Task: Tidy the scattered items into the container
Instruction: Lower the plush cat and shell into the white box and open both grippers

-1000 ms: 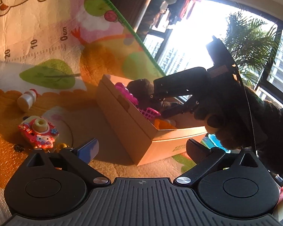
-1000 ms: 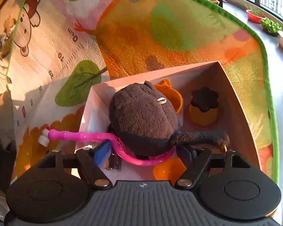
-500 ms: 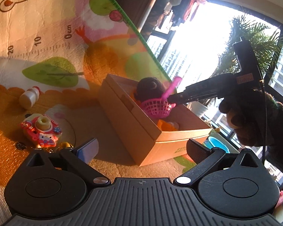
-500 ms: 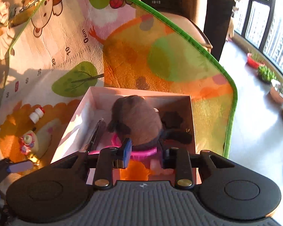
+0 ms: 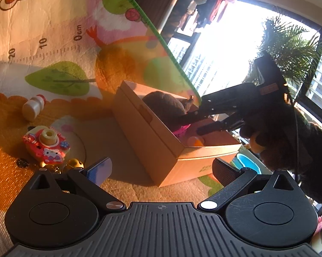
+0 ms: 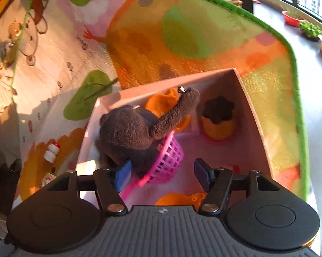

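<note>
Cardboard box (image 6: 255, 115) on play mat (image 6: 203, 32), holding brown plush toy (image 6: 128, 132) slumped over pink basket (image 6: 169, 162), orange pot (image 6: 218, 126), orange pieces. Right gripper (image 6: 163, 175) above box, spread, empty. Left gripper (image 5: 161, 169) spread, low over mat. Outside box: toy camera (image 5: 46, 145), small white bottle (image 5: 32, 108).

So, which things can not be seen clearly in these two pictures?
- Plush: face hidden, turned away in the right wrist view.
- Pink basket: its inside is covered by the plush; the box wall hides most of it in the left wrist view.
- Camera toy: cut off by the right gripper body.
- Black dots by the camera toy: too small to identify.
</note>
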Available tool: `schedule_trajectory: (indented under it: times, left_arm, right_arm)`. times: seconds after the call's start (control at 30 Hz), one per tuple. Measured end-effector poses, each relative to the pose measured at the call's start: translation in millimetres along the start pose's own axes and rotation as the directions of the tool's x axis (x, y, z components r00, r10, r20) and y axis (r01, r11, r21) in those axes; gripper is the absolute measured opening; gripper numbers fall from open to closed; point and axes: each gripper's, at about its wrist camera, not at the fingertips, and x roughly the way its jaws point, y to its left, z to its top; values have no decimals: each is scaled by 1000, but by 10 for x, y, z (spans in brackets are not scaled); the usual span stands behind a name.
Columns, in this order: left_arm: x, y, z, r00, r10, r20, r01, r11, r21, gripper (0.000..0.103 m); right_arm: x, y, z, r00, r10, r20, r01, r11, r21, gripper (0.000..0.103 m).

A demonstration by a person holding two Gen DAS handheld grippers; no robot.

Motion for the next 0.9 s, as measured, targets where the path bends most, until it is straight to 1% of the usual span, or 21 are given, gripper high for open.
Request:
schedule_trajectory:
  times: [0.07,0.17,0.23,0.33,0.37,0.4,0.47,0.5,0.53,0.57,0.63,0.7,0.73,0.8,0.83,0.87,0.9]
  left_arm:
    - [7,5,0,1000,-1,-5,1,1000,-3,102]
    - [20,19,5,1000,0,-10,0,1000,-10,102]
    - [26,28,8,1000,0,-12,-1,1000,-16,102]
    - [25,36,7,1000,1,-12,-1,1000,-22,102]
    - [25,36,8,1000,1,-12,-1,1000,-21,102]
    - [25,35,8,1000,1,-12,-1,1000,-20,102]
    - [22,29,1,1000,1,-11,-1,1000,-17,103]
    - [23,28,1,1000,1,-11,-1,1000,-16,103]
    - [25,29,0,1000,1,-12,-2,1000,-17,103]
    - [25,32,-1,1000,2,-13,-2,1000,-18,103]
    - [25,34,-1,1000,3,-14,-3,1000,-20,103]
    - [25,33,-1,1000,2,-15,-3,1000,-20,103]
    - [27,34,-1,1000,2,-16,-2,1000,-20,103]
    - [29,39,-2,1000,2,-18,-2,1000,-22,103]
    - [29,42,-2,1000,2,-19,-2,1000,-24,103]
    - [28,47,-1,1000,2,-20,-2,1000,-27,103]
    - [29,53,0,1000,2,-21,-3,1000,-30,103]
  right_arm:
    - [32,55,12,1000,17,10,-17,1000,-26,60]
    - [-39,150,17,998,-25,52,31,993,-111,44]
    - [-167,165,33,989,-97,109,113,982,-148,36]
    - [-344,141,69,954,-225,199,264,943,-201,16]
    - [-373,134,72,945,-248,215,295,929,-222,13]
    - [-388,122,76,945,-250,209,296,926,-234,13]
    - [-421,83,84,969,-187,161,220,949,-224,14]
    - [-442,76,90,977,-155,149,184,961,-208,15]
    - [-468,85,99,979,-132,158,162,968,-193,16]
    - [-488,111,110,977,-116,181,150,971,-185,20]
    - [-472,195,166,970,-104,221,146,972,-184,20]
    - [-368,322,248,968,-99,232,147,969,-200,20]
    - [-295,385,283,967,-101,236,154,964,-218,20]
    - [-123,464,338,963,-132,237,189,952,-239,20]
    - [-35,468,355,965,-144,217,195,953,-232,20]
    - [52,455,362,974,-144,172,180,959,-217,20]
    - [110,432,348,984,-133,118,154,969,-192,23]
